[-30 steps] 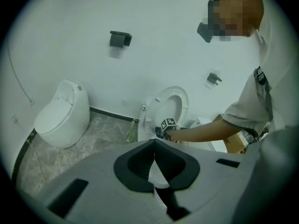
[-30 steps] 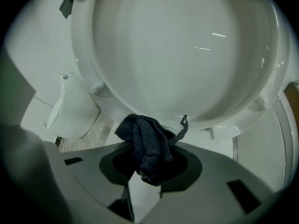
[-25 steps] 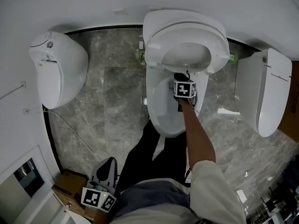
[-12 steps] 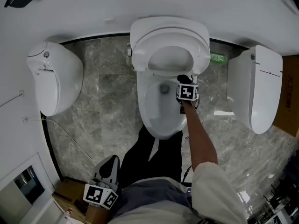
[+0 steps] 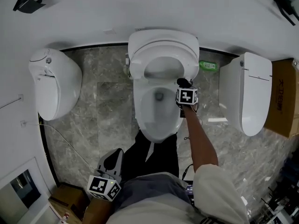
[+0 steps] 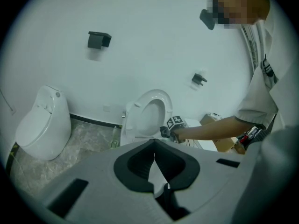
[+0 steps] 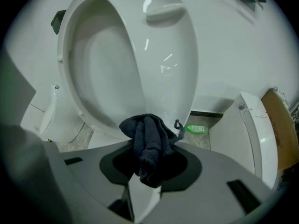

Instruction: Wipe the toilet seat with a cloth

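The white toilet stands in the middle with its seat [image 5: 162,55] raised against the tank and the bowl [image 5: 156,111] uncovered. My right gripper [image 5: 183,84] is at the lower right edge of the raised seat, shut on a dark blue cloth [image 7: 148,146]. In the right gripper view the bunched cloth lies close to the glossy underside of the seat [image 7: 159,55]; whether they touch I cannot tell. My left gripper [image 5: 114,157] hangs low by my left hip, far from the toilet. Its jaws [image 6: 154,160] are shut with nothing between them.
A closed white toilet stands on each side, left [image 5: 53,80] and right [image 5: 245,92]. A green bottle [image 5: 207,65] lies on the marble floor by the wall. A cardboard box [image 5: 282,97] sits far right. A thin cable [image 5: 65,134] runs over the floor at the left.
My right gripper has risen with the cloth, from the bowl's upper right up to the seat's lower right edge. The left gripper shifted a little to the right.
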Motion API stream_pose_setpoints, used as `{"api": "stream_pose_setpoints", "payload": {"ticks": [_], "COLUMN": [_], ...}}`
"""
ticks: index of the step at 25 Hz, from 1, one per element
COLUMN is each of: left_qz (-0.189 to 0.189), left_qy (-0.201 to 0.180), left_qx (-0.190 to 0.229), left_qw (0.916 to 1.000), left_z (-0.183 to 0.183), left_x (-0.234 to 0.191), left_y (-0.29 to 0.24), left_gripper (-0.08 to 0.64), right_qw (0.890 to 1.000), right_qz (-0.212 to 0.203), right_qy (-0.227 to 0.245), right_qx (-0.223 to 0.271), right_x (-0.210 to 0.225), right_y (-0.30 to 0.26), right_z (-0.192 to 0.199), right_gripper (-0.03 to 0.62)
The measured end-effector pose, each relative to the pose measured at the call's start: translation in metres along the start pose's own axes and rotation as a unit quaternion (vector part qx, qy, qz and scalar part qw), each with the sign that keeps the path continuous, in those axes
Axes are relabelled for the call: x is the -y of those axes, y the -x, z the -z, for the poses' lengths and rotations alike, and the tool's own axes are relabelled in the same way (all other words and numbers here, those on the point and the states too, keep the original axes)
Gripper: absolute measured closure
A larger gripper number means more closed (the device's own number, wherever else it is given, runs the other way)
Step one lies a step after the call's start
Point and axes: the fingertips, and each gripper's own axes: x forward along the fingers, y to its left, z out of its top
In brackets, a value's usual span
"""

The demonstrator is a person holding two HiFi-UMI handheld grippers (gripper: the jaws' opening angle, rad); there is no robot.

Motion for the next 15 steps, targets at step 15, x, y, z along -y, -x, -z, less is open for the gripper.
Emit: {"api": "stream_pose_setpoints", "payload": {"ticks": [15], "left_qz": [0.011], "left_qy": [0.004], "left_qx": [0.026], "left_qw": [0.9996], "left_z": [-0.023], "left_x": [0.011], "left_y": [0.004], "left_gripper": [0.555], "right_qw": [0.998], "right_qz": [-0.005], "right_qy": [0.046], "right_qx": [0.044], "right_x": [-0.001], "right_y": [0.074], "right_z": [-0.069], "right_gripper": [0.479]}}
